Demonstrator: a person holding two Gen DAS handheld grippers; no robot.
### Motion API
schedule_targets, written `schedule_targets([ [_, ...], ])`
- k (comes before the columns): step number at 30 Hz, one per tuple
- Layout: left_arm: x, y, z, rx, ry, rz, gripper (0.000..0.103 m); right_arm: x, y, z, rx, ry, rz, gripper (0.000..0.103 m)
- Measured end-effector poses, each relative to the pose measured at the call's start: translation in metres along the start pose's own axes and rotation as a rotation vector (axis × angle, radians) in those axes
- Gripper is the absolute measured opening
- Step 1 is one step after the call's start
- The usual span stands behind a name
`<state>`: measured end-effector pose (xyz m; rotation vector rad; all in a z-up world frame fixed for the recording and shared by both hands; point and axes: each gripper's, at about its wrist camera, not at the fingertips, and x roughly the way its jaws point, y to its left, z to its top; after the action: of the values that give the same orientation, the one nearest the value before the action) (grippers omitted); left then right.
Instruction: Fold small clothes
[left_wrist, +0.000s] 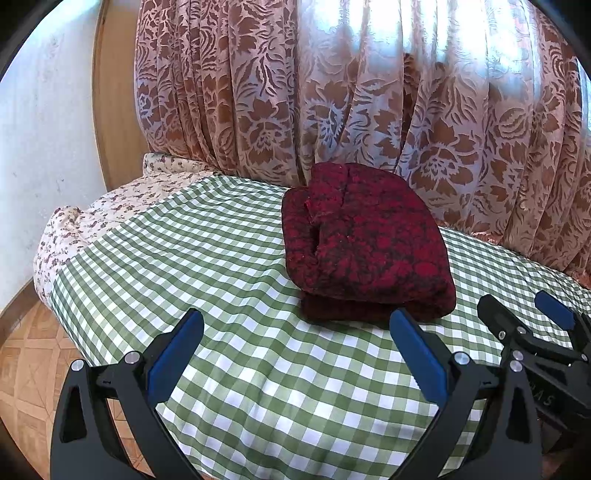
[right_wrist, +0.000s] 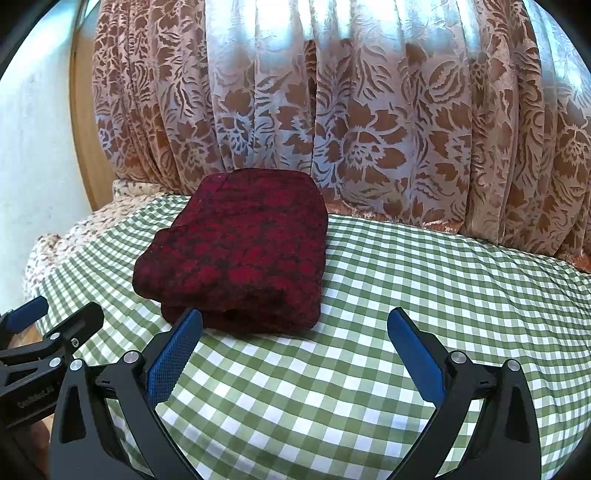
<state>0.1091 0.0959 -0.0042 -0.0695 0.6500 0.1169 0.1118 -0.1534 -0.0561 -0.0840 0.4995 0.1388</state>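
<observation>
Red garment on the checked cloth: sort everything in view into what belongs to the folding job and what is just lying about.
Part of the job:
- folded red patterned garment
- left gripper, jaws open
- right gripper, jaws open
- green checked cloth it lies on

Just there:
- floral curtain
- flowered bedding
- wooden floor

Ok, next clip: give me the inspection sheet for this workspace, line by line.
Surface: bed under a green checked sheet, rumpled.
Job's things: one dark red patterned garment, folded into a thick square, lying on the sheet.
Clutter: floral bedding bunched at the bed's left edge.
Grippers: left gripper and right gripper open, holding nothing, short of the garment.
Cables: nothing seen.
Surroundings: floral curtain behind, white wall left, tiled floor.
</observation>
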Motion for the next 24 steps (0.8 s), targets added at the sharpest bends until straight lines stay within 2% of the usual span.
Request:
schedule_targets([
  [24,-0.0068,-0.001,0.003,0.006,-0.018,0.006,0.101,0.0037,0.0009,-0.0036,-0.002,0.019,0.007,0.099],
])
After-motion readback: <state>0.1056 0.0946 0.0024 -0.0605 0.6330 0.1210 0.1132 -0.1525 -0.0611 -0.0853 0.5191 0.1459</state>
